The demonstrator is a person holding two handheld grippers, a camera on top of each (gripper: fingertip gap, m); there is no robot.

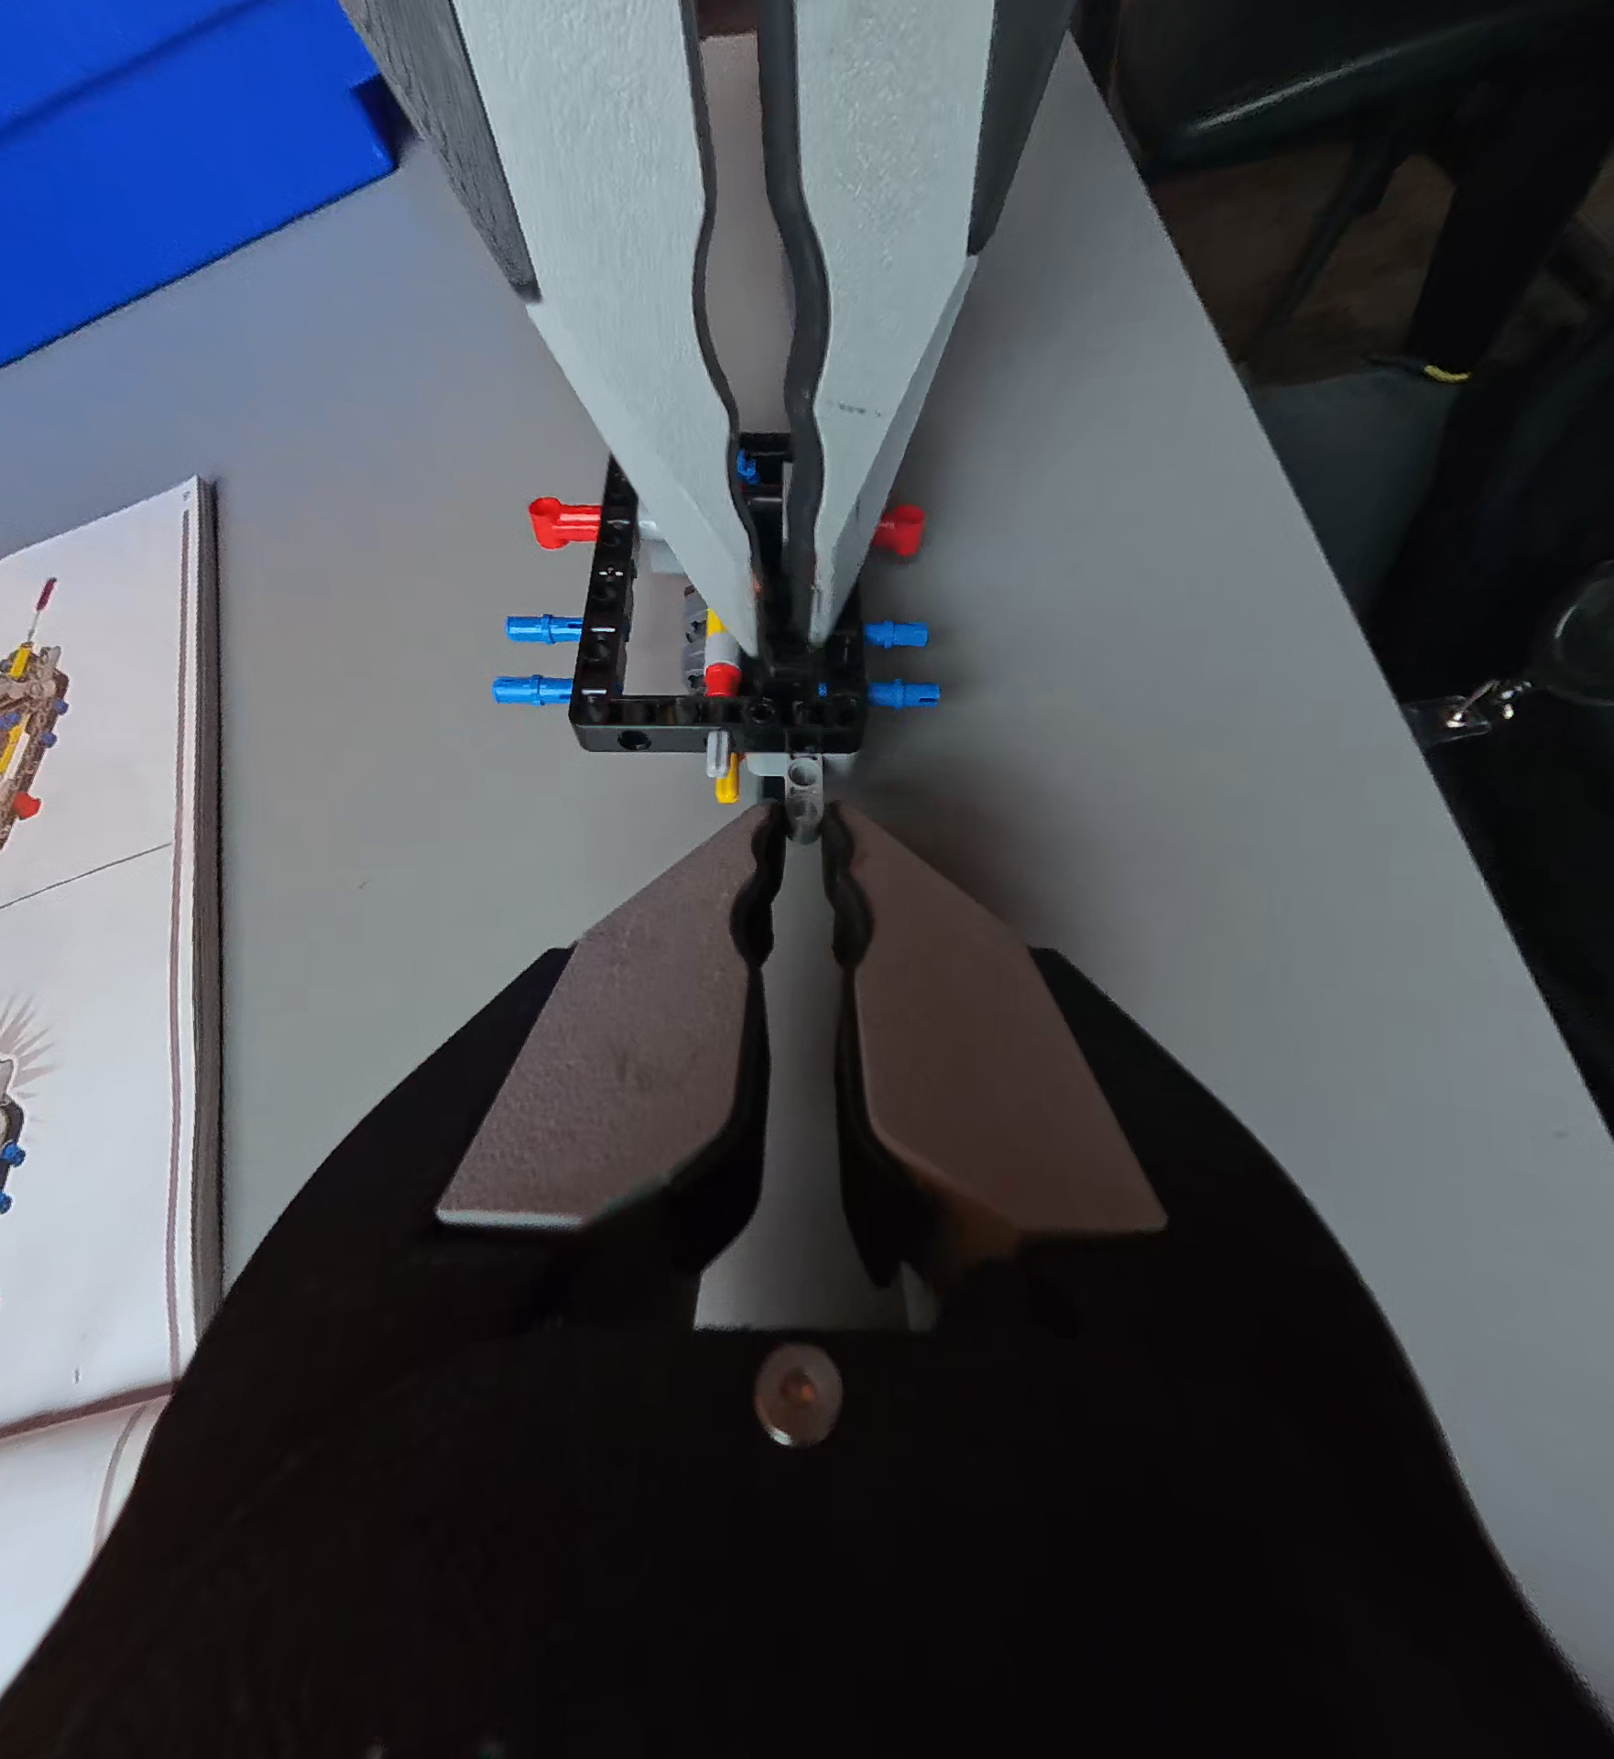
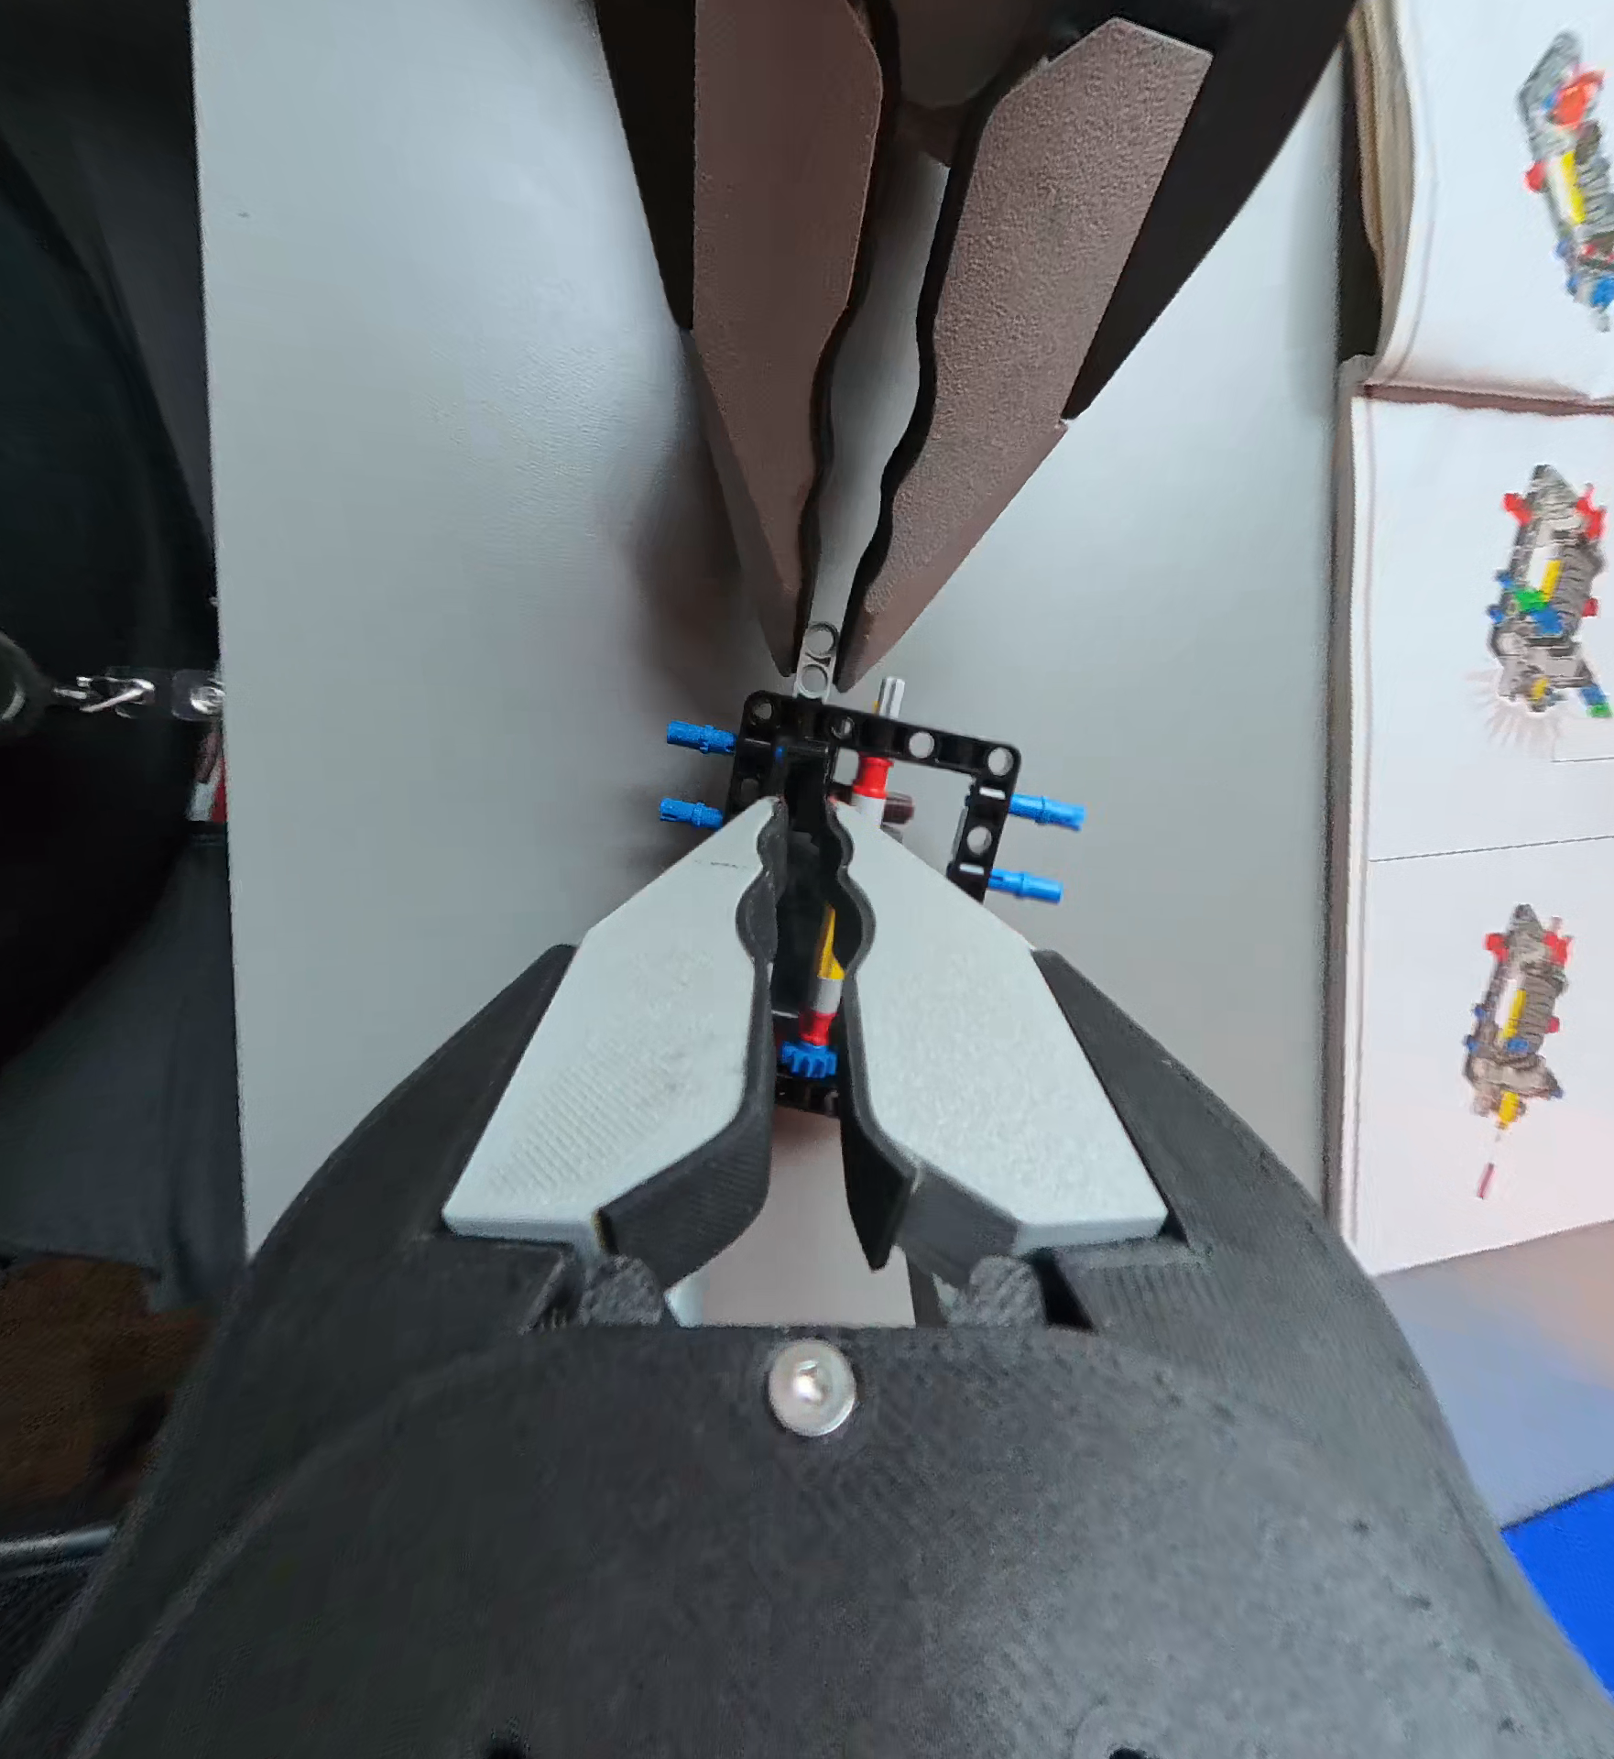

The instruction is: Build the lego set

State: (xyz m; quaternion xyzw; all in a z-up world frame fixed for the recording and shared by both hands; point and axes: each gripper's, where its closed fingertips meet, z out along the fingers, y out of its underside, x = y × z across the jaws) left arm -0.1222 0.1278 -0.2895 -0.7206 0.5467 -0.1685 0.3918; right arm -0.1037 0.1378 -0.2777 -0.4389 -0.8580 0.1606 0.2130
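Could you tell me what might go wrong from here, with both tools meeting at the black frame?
1. The left tool pinches only the end of the thin grey beam; pushed against the black frame, it may twist or slip.
2. The right tool grips the frame off-centre, so the frame may pivot.
3. The blue pins stick out sideways and could catch the table.

Four blue pins (image 1: pixel 544 628) — two red (image 1: pixel 563 522)

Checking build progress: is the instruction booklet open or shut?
Open: the instruction booklet lies flat on the table, printed build diagrams showing.
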